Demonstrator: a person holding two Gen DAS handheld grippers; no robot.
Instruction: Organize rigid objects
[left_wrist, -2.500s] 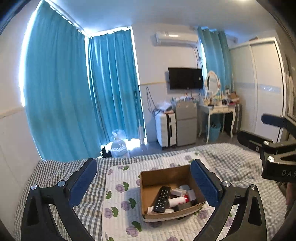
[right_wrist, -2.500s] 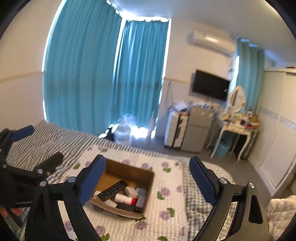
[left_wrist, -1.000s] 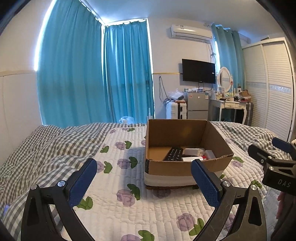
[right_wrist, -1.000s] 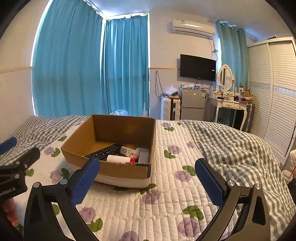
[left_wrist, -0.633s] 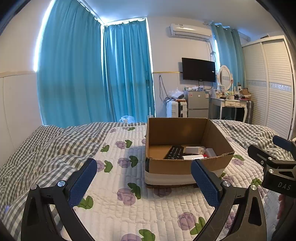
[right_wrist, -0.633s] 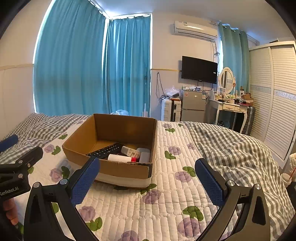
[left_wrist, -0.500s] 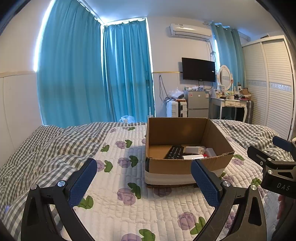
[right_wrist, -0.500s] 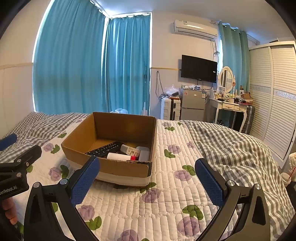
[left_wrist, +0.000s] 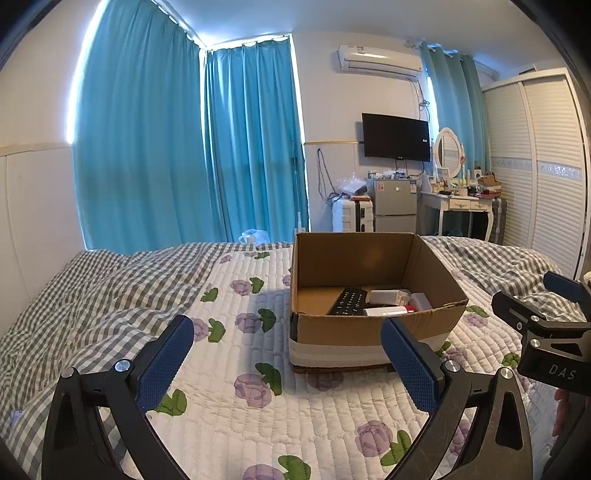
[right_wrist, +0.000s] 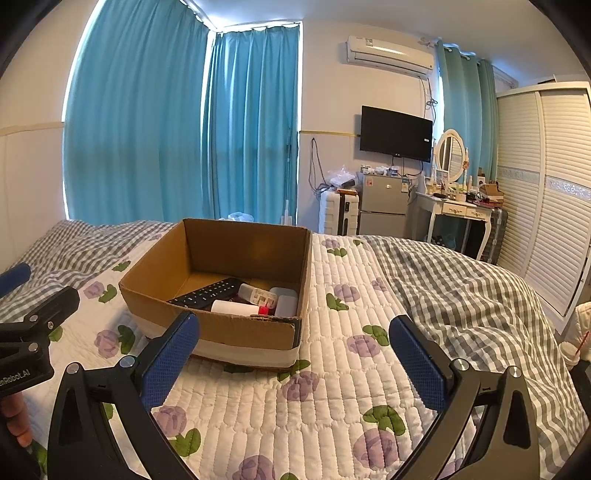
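An open cardboard box (right_wrist: 221, 295) stands on the flowered quilt (right_wrist: 314, 387) of the bed, and the rigid objects lie together in it: a black remote control (right_wrist: 205, 291), a white tube with a red cap (right_wrist: 236, 307), a white charger (right_wrist: 255, 293) and a small pale blue case (right_wrist: 286, 304). No loose object is visible on the quilt around it. The left gripper (left_wrist: 284, 360) and the right gripper (right_wrist: 295, 356) both hover low just before the box, fingers spread wide and holding nothing. This fits either the objects waiting to be taken out and arranged, or already collected in the box, so the step is not settled. Any reach inside must pass over the near cardboard wall.
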